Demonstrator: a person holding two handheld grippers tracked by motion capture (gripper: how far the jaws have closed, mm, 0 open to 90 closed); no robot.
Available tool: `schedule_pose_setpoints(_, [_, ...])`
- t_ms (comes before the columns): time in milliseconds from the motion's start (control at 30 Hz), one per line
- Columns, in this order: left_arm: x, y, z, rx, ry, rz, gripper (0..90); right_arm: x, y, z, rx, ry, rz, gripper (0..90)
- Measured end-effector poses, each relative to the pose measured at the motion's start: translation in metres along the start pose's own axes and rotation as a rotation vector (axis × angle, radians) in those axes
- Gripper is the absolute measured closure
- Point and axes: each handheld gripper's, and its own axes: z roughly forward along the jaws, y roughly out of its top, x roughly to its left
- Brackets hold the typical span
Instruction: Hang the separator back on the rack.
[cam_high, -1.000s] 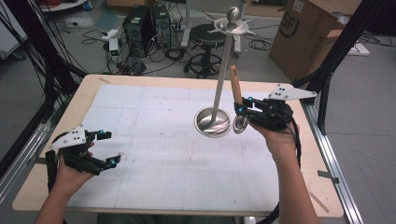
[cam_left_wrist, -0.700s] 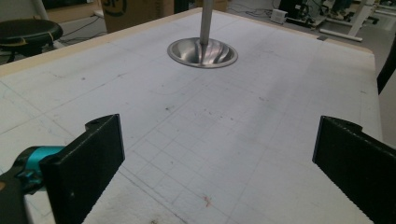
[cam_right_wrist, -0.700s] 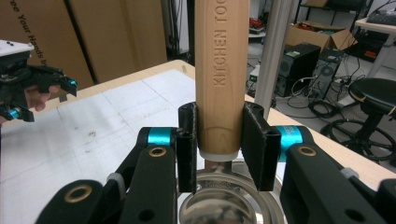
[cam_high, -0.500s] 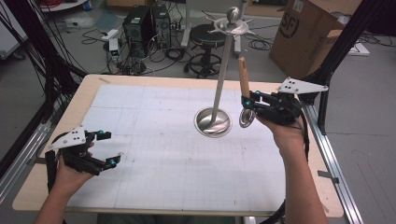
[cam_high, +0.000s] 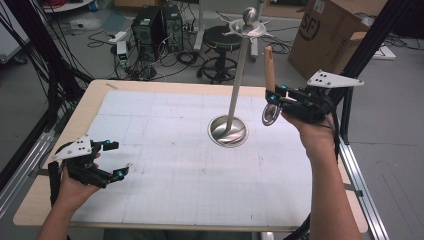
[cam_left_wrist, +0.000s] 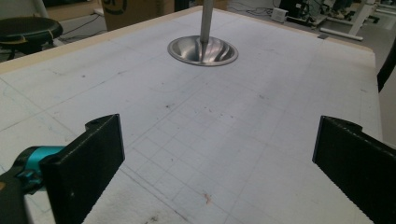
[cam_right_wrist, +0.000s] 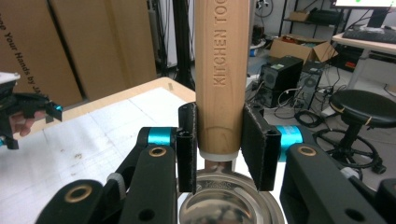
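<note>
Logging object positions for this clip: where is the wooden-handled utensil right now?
In the high view, the wooden-handled utensil is held upright in the right gripper above the table's right side, just right of the metal stand, handle up and metal head hanging below.

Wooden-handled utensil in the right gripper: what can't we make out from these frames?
- Utensil: handle top cut off by the upper edge in the right gripper view; stamped lettering ends there.
- Its metal bowl: cut by the bottom edge and flanked by the right gripper; too small in the high view to identify.
- Stand: pole cut off by the top edge in the left gripper view.
- Stand's hooks: small and blurred in the high view.
</note>
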Motion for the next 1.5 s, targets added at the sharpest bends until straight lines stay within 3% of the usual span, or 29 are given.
schedule_pose_setpoints(167, [0.0, -0.001, -0.001, 0.004, 0.0, -0.001, 2.7, -0.008, 0.006, -0.003, -0.027, 0.009, 0.013, 68.4])
schedule_pose_setpoints(500, [0.002, -0.002, -0.001, 0.007, 0.005, -0.006, 2.8, -0.023, 0.021, 0.0, -0.02, -0.011, 0.032, 68.3])
schedule_pose_setpoints(767, [0.003, -0.004, -0.002, 0.009, 0.011, -0.009, 2.8, -0.03, 0.02, 0.005, -0.026, -0.021, 0.057, 68.3])
schedule_pose_setpoints(1033, [0.003, -0.004, -0.003, 0.012, 0.012, -0.009, 2.8, -0.032, 0.018, 0.01, -0.02, -0.011, 0.068, 68.3])
schedule_pose_setpoints(1500, [0.003, -0.004, -0.003, 0.01, 0.013, -0.01, 2.7, -0.023, 0.019, 0.019, -0.007, 0.021, 0.039, 68.3])
